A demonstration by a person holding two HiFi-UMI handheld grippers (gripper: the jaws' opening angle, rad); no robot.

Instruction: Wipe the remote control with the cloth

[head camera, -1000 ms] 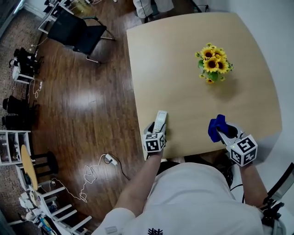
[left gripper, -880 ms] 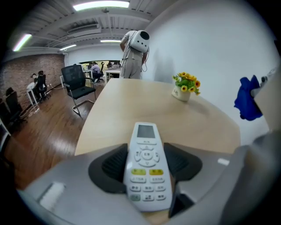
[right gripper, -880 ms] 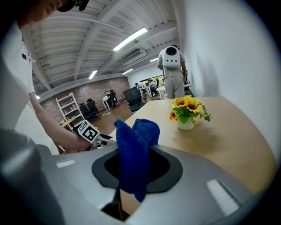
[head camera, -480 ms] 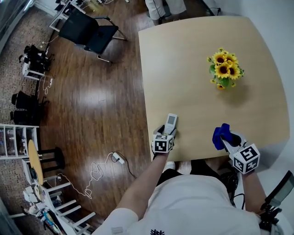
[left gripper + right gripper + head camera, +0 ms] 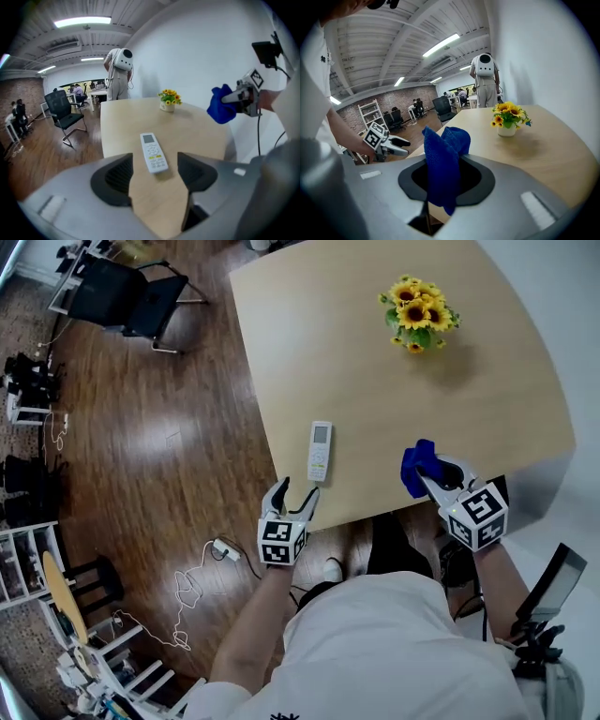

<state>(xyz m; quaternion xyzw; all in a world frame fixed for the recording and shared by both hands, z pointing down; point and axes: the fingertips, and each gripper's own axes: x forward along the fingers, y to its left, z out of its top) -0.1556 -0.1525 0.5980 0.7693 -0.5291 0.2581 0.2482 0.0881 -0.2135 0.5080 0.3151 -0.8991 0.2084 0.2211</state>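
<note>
1. Right, the left gripper (image 5: 294, 493) hangs just off the near edge of the desk (image 5: 375, 371). Its jaws are wide and opening as we speak, with nothing between them.
2. The remote control (image 5: 320, 450) lies flat on the desk straight ahead of that gripper, just beyond its tips and clear of them.
3. Its long axis runs almost along the line the left gripper points. The button end is nearest the tips and the little screen is at the far end.
4. Over to the right gripper (image 5: 427, 476): it is clamped on the blue cloth (image 5: 415, 468), with a bunched fold standing up out of the jaws and a tail hanging below.
5. From the right gripper the remote sits off to its left, well apart, with bare desk between them. The left gripper is the nearer one, but the cloth rides in the right.
6. My read is that the cloth has to cross leftward and settle on the remote, then stroke along its length. The empty left gripper looks well placed to pin the near end so a light remote doesn't skid.
7. The sunflowers (image 5: 417, 313) stand far ahead of the right gripper, out of that path.
</note>
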